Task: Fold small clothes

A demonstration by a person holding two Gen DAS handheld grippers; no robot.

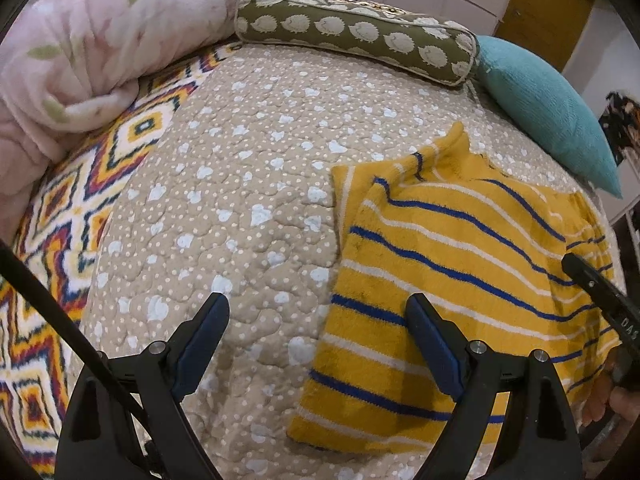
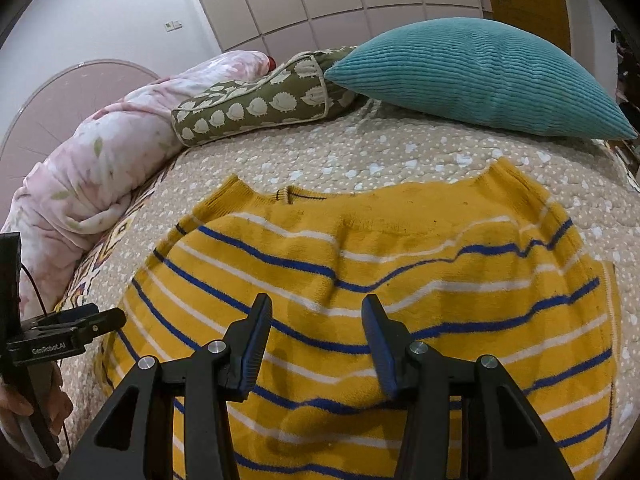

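A small yellow sweater (image 1: pixel 448 272) with blue and white stripes lies partly folded on the beige quilted bedspread (image 1: pixel 240 200). In the left wrist view my left gripper (image 1: pixel 318 300) hangs open above the sweater's left edge, one finger over the quilt and the other over the cloth. In the right wrist view the sweater (image 2: pixel 400 264) fills the middle, its collar towards the pillows. My right gripper (image 2: pixel 316 304) hovers over its lower half with the jaws apart and nothing between them. The left gripper (image 2: pixel 80 326) shows at that view's left edge, held by a hand.
At the back lie a rolled pink floral blanket (image 1: pixel 92 52), an olive hedgehog-print bolster (image 1: pixel 352 32) and a teal ribbed cushion (image 2: pixel 480 76). A bright zigzag-patterned blanket (image 1: pixel 72 208) runs along the quilt's left side. Part of the right gripper (image 1: pixel 604 296) reaches in at the right edge.
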